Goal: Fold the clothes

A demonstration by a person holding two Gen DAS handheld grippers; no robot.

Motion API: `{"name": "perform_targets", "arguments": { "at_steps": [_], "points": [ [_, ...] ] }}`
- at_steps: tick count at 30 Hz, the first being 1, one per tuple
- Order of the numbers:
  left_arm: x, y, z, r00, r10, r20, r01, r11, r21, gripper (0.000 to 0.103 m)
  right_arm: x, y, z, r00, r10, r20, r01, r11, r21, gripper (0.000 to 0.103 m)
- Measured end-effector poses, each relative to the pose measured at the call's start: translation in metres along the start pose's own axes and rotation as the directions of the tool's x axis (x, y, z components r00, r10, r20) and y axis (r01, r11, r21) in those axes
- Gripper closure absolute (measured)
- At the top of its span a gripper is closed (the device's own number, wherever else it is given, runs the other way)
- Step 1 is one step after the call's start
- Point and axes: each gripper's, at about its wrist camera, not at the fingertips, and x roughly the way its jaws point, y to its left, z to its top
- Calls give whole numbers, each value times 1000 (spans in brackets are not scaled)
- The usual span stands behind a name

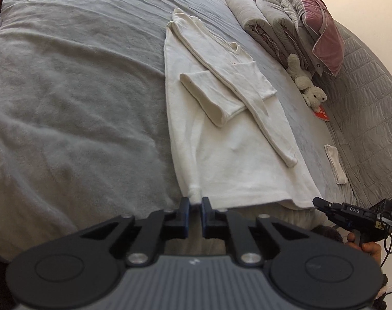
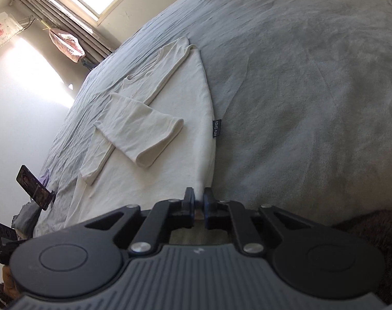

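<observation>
Left wrist view: the left gripper [image 1: 195, 202] is pinching the near left hem corner of the white shirt [image 1: 234, 139], its pads pressed almost together on a small bunch of cloth. At the near right of that view the right gripper [image 1: 318, 202] reaches the other hem corner; in the right wrist view that gripper [image 2: 199, 198] is likewise pinched on the hem, pads nearly meeting on the cloth.

The shirt lies lengthwise on the grey bed [image 1: 67, 90], hem near, collar far, both sleeves already folded across the body: the short folded sleeve [image 1: 211, 98] in the middle and the long one [image 1: 268, 118] running diagonally toward the right. A black label [image 2: 216, 128] sticks out at the shirt's right edge.

My read is that the next step is to carry the hem toward the collar. Risks from here:

- Each bite is small, so a quick lift could pull a corner free and drop one side.
- If one hand rises sooner or travels farther, the fold will land crooked.
- A high or fast lift could slide the loose sleeves off the body and undo them.
- The bed cover is soft and rumpled, so it may drag the underside and wrinkle it.
- A white sock [image 1: 335, 164] lies well right, clear of the fold.
</observation>
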Motion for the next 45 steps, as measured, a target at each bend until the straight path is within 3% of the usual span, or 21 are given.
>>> {"name": "perform_targets", "arguments": {
  "at_steps": [4, 8, 13, 19, 22, 24, 28, 31, 33, 38, 41, 45],
  "points": [
    [-11, 8, 8, 996, -88, 31, 90, 994, -65, 96, -11, -7, 11, 997, 72, 38, -74, 994, 80, 94],
    [-16, 18, 24, 977, -190, 97, 205, 963, -174, 97, -13, -7, 30, 988, 140, 68, -148, 979, 142, 94],
    [0, 27, 62, 961, -220, 170, 262, 922, -285, 97, 9, -3, 67, 984, 156, 90, -170, 969, 182, 94],
    [45, 37, 114, 971, -140, 194, 204, 908, -365, 101, 63, -9, 108, 991, 118, 69, -131, 964, 232, 94],
    [66, 44, 129, 979, -51, 197, 127, 909, -398, 103, 87, -17, 116, 996, 73, 51, -84, 957, 279, 94],
    [76, 50, 133, 982, -33, 187, 108, 905, -411, 102, 100, -25, 115, 997, 60, 43, -70, 949, 308, 94],
    [71, 49, 132, 979, -37, 200, 114, 913, -391, 102, 97, -39, 109, 989, 125, 76, -144, 923, 357, 90],
    [59, 47, 128, 975, -35, 219, 112, 930, -349, 86, 78, -46, 106, 981, 147, 127, -182, 926, 331, 79],
    [53, 46, 125, 973, -34, 229, 107, 944, -313, 70, 61, -48, 103, 977, 115, 180, -166, 939, 300, 44],
    [48, 36, 122, 970, -48, 238, 96, 976, -195, 61, 45, -38, 96, 970, 116, 216, -151, 977, 152, 43],
    [49, 28, 121, 967, -35, 251, 69, 989, -128, 57, 52, -16, 89, 976, 60, 210, -56, 998, -21, 43],
    [59, 11, 118, 971, 42, 234, -38, 999, -19, 58, 73, 14, 74, 982, -29, 186, 73, 970, -233, 44]
  ]
}}
